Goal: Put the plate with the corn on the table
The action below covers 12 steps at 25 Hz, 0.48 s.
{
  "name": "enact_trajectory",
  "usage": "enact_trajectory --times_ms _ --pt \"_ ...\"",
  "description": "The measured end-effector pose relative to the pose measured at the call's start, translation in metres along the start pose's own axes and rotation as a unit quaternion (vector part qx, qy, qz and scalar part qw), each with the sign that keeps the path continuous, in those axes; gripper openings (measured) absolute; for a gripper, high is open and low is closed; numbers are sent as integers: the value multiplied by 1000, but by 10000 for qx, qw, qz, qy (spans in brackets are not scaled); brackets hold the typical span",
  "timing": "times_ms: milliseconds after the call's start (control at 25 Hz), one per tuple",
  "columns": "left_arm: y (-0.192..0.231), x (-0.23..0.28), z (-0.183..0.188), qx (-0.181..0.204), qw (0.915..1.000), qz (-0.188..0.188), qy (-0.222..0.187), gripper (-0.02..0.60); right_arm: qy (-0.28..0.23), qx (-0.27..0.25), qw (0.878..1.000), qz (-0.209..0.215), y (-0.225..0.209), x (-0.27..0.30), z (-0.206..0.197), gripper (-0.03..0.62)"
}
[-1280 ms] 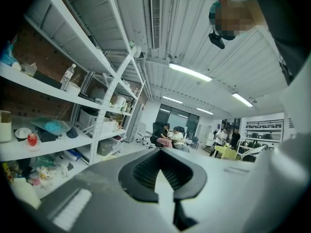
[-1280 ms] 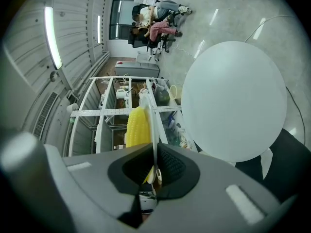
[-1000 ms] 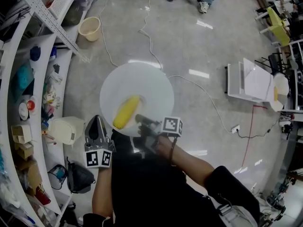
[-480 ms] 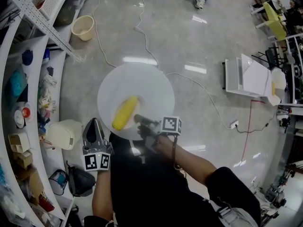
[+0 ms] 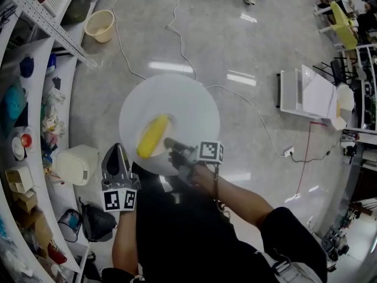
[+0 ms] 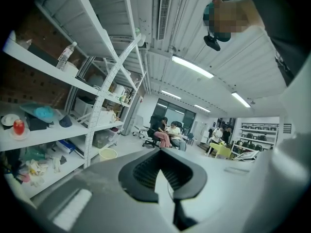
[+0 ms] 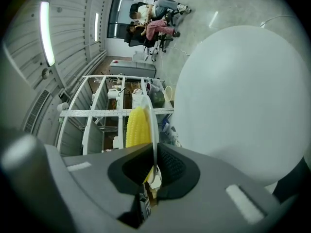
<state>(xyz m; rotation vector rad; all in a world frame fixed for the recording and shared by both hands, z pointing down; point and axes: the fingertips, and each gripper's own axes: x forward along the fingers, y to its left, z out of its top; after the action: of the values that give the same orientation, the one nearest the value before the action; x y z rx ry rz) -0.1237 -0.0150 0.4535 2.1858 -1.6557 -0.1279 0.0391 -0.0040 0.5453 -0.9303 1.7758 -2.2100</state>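
Note:
A round white plate [image 5: 177, 114] is held in the air above the floor, with a yellow corn cob [image 5: 152, 136] lying on its near left part. My right gripper [image 5: 171, 143] is shut on the plate's near rim. In the right gripper view the thin rim runs between the pads [image 7: 170, 166], the corn cob [image 7: 138, 127] stands on one side and the plate's broad white face [image 7: 243, 96] fills the other. My left gripper [image 5: 119, 149] hangs just left of the plate, apart from it, jaws together and holding nothing [image 6: 163, 171].
White shelving [image 5: 35, 99] crowded with small items curves along the left. A beige bucket [image 5: 99, 25] and cables [image 5: 177, 40] lie on the grey floor ahead. A white appliance [image 5: 76, 165] and a black bag [image 5: 97, 221] sit near left; a white stand [image 5: 312, 96] is at right. People sit far off [image 6: 167, 132].
The plate with the corn, still gripped by my right gripper, has shifted slightly forward and looks a little larger. The left gripper has kept its place beside it.

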Motion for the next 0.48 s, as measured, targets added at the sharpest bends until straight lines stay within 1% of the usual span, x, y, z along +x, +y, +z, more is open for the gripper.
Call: enact_trajectory --times_ms 160,280,360,480 --pt "9 11 -2 -15 10000 -38 41 2 73 44 9997 -208 -4 10 1 28" --pt "16 18 -2 -31 10000 -55 38 0 124 -75 9998 -154 -5 19 5 28" --pt "20 22 -5 -34 10000 -69 63 0 151 -76 9996 -223 -9 24 7 29" --pt "26 26 -10 -49 9999 -72 113 0 224 -272 9992 -168 -13 33 12 28"
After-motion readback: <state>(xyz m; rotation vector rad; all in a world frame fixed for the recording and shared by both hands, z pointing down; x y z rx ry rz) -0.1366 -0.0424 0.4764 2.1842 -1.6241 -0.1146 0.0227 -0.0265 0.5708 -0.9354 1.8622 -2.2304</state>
